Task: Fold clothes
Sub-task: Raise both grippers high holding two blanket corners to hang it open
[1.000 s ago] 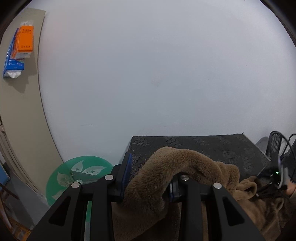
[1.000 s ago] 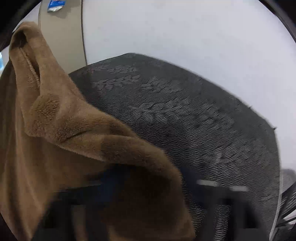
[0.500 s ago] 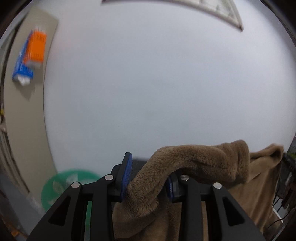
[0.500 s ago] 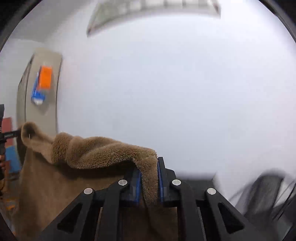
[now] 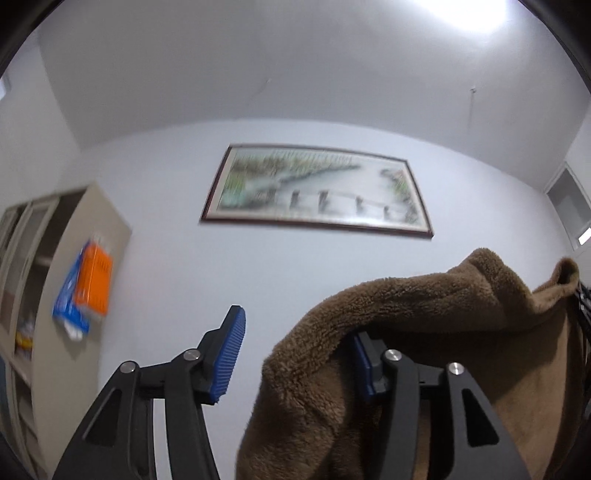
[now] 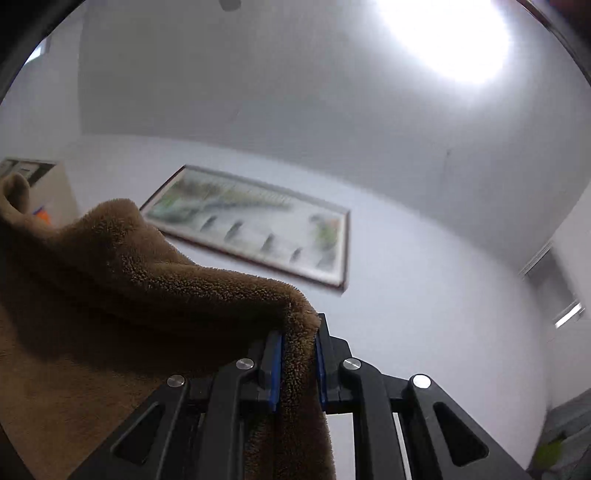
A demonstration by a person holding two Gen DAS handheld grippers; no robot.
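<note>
Brown fleece garment (image 6: 110, 295) raised toward the wall painting (image 5: 317, 192), hung between both tools — presumably to hang flat. Right gripper (image 6: 297, 365), at 6 o'clock, pinches its edge. Left gripper (image 5: 295, 363) stands spread — fleece merely drapes its 3 o'clock finger.

One brown fleece garment (image 5: 424, 332) hangs up in the air, a single piece strung across both views. Two grippers are in sight: the left gripper (image 5: 295, 354) with its two blue-padded fingers spread apart, the cloth draped over only one of them, and the right gripper (image 6: 297, 354) with its two fingers pressed together on a fold. One framed landscape painting (image 5: 317, 192) hangs on the wall. One beige cabinet (image 5: 66, 258) stands at the left, carrying two packets, one orange packet (image 5: 94, 284) and one blue packet (image 5: 68, 301). One ceiling light (image 6: 447, 33) glares overhead.
</note>
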